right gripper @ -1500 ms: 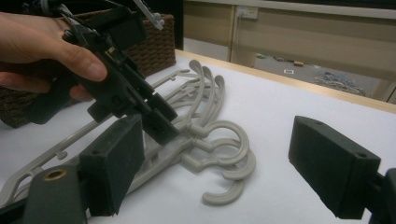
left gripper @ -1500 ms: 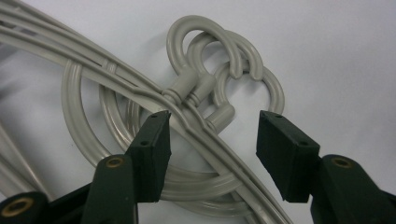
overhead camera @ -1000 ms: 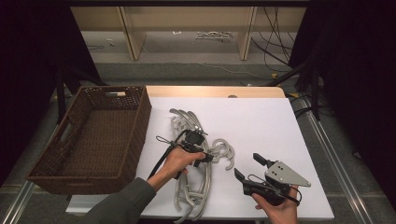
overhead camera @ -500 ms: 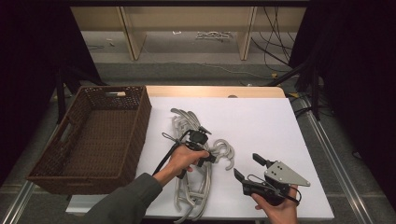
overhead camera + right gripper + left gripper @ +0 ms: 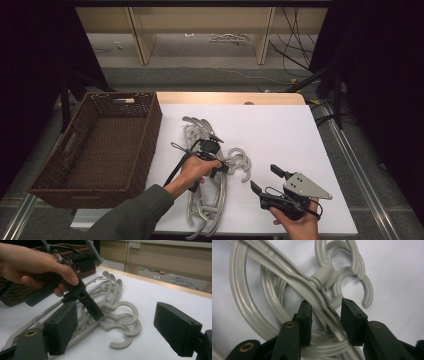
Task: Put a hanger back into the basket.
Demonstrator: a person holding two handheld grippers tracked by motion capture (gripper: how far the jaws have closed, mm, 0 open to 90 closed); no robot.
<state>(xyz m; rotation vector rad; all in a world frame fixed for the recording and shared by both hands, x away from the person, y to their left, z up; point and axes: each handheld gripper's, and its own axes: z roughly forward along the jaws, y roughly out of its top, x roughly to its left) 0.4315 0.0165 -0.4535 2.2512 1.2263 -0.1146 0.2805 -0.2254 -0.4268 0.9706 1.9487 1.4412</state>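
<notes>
A tangle of several grey plastic hangers (image 5: pixel 216 202) lies on the white table (image 5: pixel 280 130), hooks (image 5: pixel 241 161) pointing right. My left gripper (image 5: pixel 221 167) points down onto the pile beside the hooks. In the left gripper view its jaws (image 5: pixel 324 315) straddle the top hanger's arm (image 5: pixel 287 275) just below the neck; they have just been closing, with small gaps still at the pads. My right gripper (image 5: pixel 265 177) hovers low at the front right, open wide with nothing between its pads (image 5: pixel 120 325). In the right gripper view the hooks (image 5: pixel 125 322) lie ahead of it.
A brown wicker basket (image 5: pixel 155 125) stands on the left, its long side against the white table's edge. Bare white surface stretches to the right and behind the hangers. Beyond the table's wooden far edge (image 5: pixel 225 97) are shelf legs and cables on the floor.
The left hand's gripper has tilted slightly and settled onto the hangers near the hooks. The right hand and the hangers have stayed where they were.
</notes>
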